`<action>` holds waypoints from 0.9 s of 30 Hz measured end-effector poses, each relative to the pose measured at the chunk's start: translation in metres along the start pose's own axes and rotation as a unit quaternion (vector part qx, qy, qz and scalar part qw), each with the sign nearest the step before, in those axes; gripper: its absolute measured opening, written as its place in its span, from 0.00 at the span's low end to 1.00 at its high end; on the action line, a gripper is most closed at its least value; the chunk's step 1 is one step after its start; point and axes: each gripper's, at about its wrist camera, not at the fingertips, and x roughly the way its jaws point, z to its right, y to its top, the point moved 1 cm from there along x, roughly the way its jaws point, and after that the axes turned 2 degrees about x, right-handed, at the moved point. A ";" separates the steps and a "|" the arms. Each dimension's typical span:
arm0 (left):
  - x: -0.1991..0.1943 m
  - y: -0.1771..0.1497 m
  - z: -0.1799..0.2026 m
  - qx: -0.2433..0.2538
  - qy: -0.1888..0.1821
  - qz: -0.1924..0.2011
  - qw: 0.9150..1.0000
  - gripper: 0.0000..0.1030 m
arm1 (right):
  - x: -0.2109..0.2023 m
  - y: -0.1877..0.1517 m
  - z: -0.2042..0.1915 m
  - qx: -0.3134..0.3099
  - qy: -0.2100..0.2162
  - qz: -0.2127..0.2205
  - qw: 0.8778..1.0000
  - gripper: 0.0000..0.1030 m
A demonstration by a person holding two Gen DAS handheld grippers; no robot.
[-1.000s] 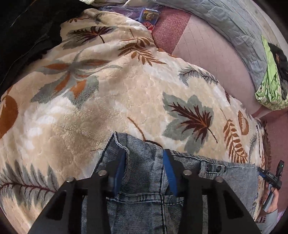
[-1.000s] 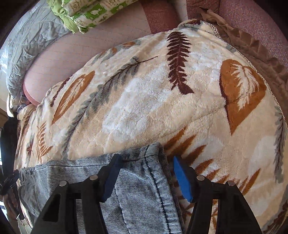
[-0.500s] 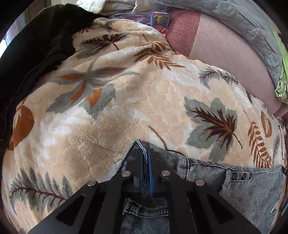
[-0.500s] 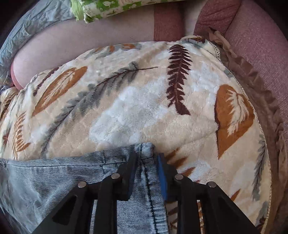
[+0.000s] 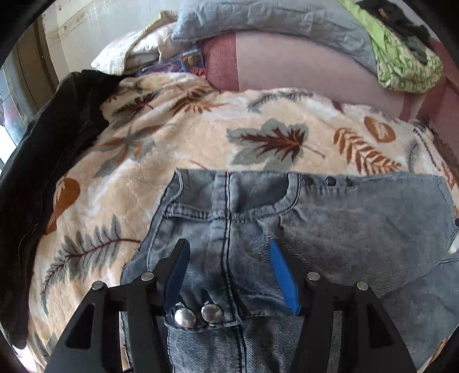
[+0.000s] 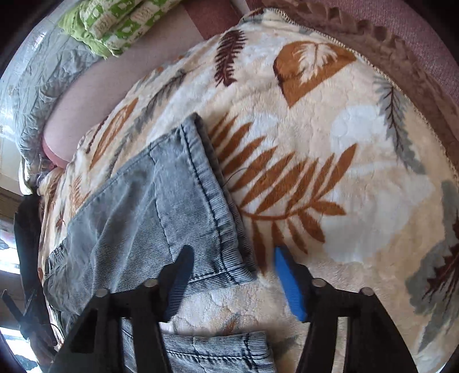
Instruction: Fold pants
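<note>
Grey-blue jeans (image 5: 344, 218) lie folded on a leaf-patterned blanket (image 5: 200, 137). My left gripper (image 5: 229, 244) hovers over the seamed end near two metal snaps (image 5: 198, 315). Its jaws are opening, denim lies under the gap and the blue pads (image 5: 282, 272) do not press it. In the right wrist view the jeans' leg hem (image 6: 200, 183) runs up and left across the blanket (image 6: 330, 143). My right gripper (image 6: 233, 252) is open over the hem's near corner without pinching it. Another denim edge (image 6: 218, 350) shows between its arms.
A black jacket (image 5: 43, 172) lies along the blanket's left side. Behind are a grey quilt (image 5: 272, 20), a green patterned cloth (image 5: 401, 63) (image 6: 114, 25) and a pink mattress (image 5: 301, 69). A brown frill (image 6: 373, 37) edges the blanket on the right.
Both grippers were shut on denim edges half a second ago; both now stand open and have drawn back, so more of the jeans lies flat ahead of them.
</note>
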 end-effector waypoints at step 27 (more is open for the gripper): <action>-0.084 -0.105 -0.040 -0.045 -0.014 0.020 0.999 0.71 | -0.101 -0.160 0.043 0.015 0.014 0.021 1.000 0.62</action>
